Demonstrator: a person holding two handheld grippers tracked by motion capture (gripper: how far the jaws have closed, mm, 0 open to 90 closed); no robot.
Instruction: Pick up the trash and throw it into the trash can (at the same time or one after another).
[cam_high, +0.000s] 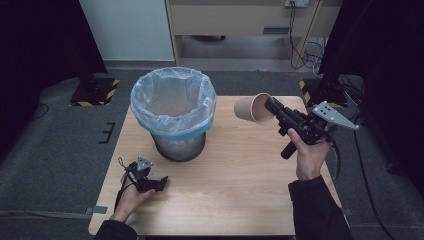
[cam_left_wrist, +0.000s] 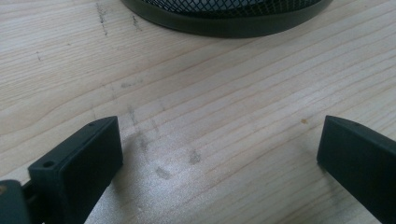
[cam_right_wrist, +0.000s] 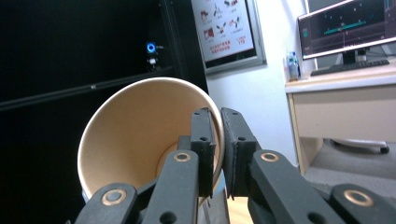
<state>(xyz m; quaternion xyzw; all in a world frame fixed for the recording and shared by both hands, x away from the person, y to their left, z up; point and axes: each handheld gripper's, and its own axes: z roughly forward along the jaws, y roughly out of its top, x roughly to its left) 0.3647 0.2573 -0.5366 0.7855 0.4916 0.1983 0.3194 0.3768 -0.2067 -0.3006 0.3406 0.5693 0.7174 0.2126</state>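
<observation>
A brown paper cup (cam_high: 250, 108) hangs on its side in the air over the table's far right, to the right of the bin. My right gripper (cam_high: 271, 106) is shut on the cup's rim, one jaw inside and one outside; in the right gripper view the cup (cam_right_wrist: 140, 144) opens toward the camera with the right gripper (cam_right_wrist: 218, 133) pinching its wall. My left gripper (cam_high: 161, 183) rests low on the table near the front left; in the left gripper view the left gripper (cam_left_wrist: 219, 149) is open over bare wood with nothing between its jaws.
A black mesh bin (cam_high: 175, 114) lined with a clear plastic bag stands at the table's (cam_high: 235, 190) back left; its base rim (cam_left_wrist: 229, 23) lies just ahead of the left gripper. A desk with a monitor (cam_right_wrist: 345, 23) stands beyond the table.
</observation>
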